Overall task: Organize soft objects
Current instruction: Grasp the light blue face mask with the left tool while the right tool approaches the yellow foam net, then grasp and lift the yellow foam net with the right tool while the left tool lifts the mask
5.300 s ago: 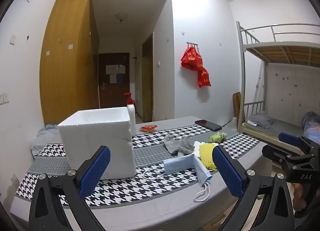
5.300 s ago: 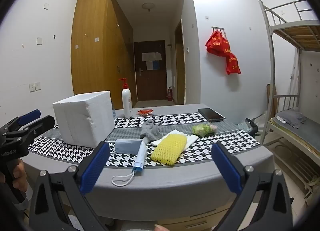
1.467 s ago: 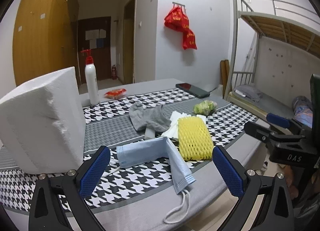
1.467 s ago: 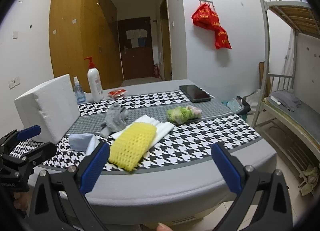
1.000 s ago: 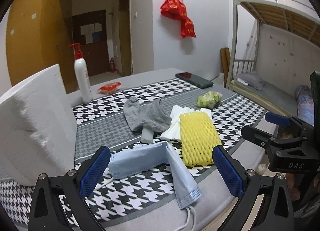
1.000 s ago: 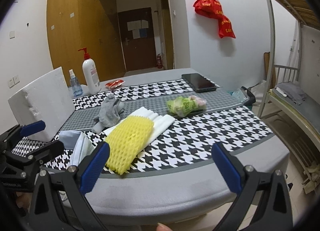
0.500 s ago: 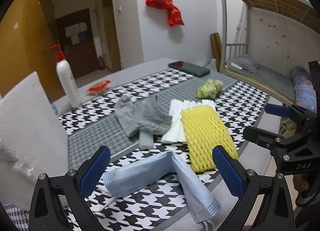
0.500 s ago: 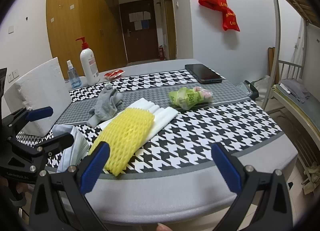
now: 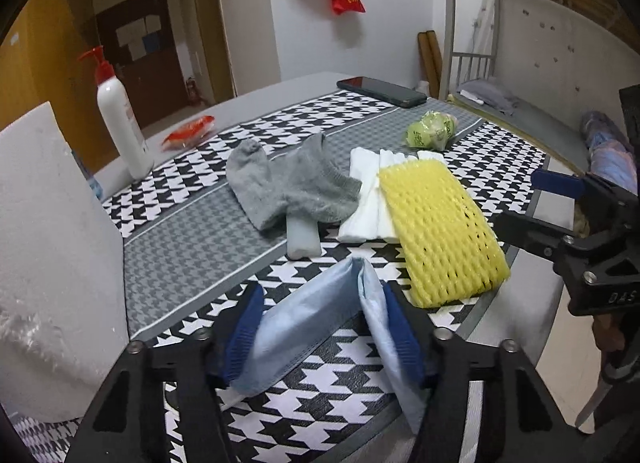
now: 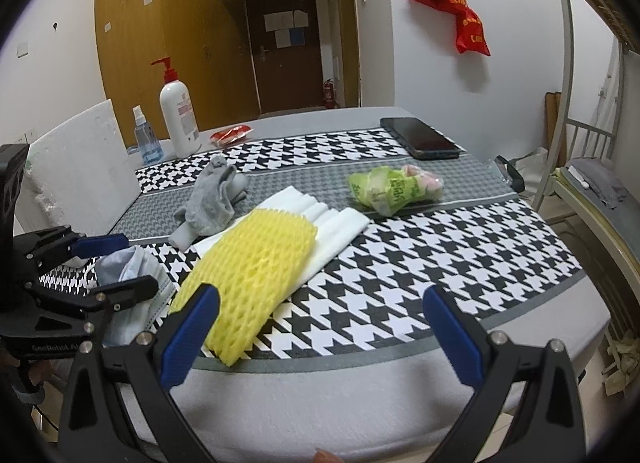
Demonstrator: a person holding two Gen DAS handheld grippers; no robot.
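Down at 6 o'clock in the left wrist view, the left tool [image 9: 322, 327] has its blue pads closed in around the light blue face mask [image 9: 316, 319], so the mask bunches up into a peak between them; both pads touch the fabric. It sits on the houndstooth worktop [image 9: 192, 247] near the front edge. At 2 o'clock from the mask lies the yellow foam net [image 9: 440, 231], overlapping the white foam sheets [image 9: 366, 199]. At 12 o'clock the grey sock [image 9: 292, 187] is draped over a small whitish block [image 9: 303, 237]. Further back at 1 o'clock there's a green wrapped packet [image 9: 432, 134] and a black phone [image 9: 382, 91]. The white foam box [image 9: 52, 255] fills the 9 o'clock side, with a pump bottle [image 9: 122, 123] and a red sachet [image 9: 189, 130] behind it. The right tool [image 9: 576, 231] pokes in at 3 o'clock.

Over on the right wrist view, the right tool [image 10: 320, 331] is spread wide and has nothing in it, hovering at the worktop's [image 10: 460, 263] front edge. Its left pad sits just in front of the yellow foam net [image 10: 252, 279]. The left tool [image 10: 108, 263] shows at 9 o'clock with the face mask [image 10: 128, 271] pinched between its fingers. Grey sock [image 10: 212, 199] is at 11 o'clock, green wrapped packet [image 10: 390, 189] at 1 o'clock, black phone [image 10: 420, 138] beyond it, and a small spray bottle [image 10: 145, 139] stands beside the pump bottle [image 10: 178, 115].
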